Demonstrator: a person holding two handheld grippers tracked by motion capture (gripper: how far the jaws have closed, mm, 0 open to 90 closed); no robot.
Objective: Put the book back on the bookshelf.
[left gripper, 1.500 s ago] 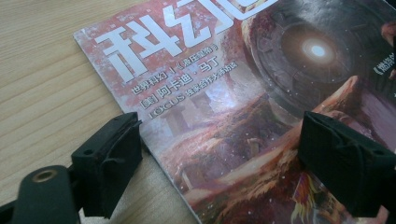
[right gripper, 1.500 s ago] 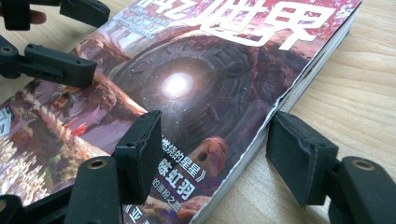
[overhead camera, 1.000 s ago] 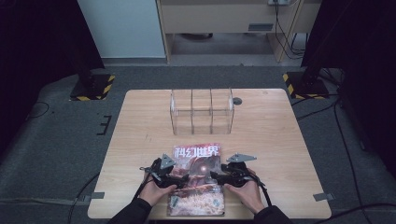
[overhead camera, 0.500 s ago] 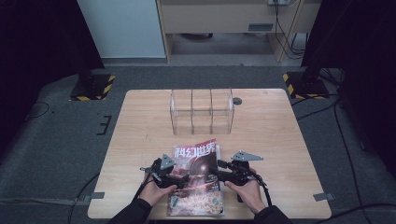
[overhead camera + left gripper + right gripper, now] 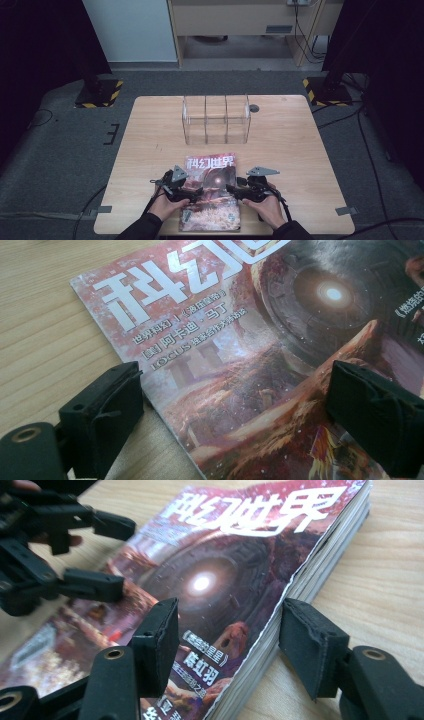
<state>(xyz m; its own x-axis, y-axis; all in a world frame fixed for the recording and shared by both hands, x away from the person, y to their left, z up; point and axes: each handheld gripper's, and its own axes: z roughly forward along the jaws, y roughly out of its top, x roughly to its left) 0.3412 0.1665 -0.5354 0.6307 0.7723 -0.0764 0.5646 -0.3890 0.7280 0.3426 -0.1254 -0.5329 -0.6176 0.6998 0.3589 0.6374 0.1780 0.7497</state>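
Magazine (image 5: 212,190), glossy cover, thick stack of soft pages, lying flat at the near edge of the wooden desk (image 5: 300,150). Likely limp and slick; best gripped at its edges. Left gripper (image 5: 235,405) and right gripper (image 5: 227,640), jaws apart, straddle opposite edges. Behind stands a clear, rigid divided acrylic rack (image 5: 216,120).

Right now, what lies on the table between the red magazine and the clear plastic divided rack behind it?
Nothing: in the high view, only bare wooden table separates the red science-fiction magazine from the clear plastic three-compartment rack.
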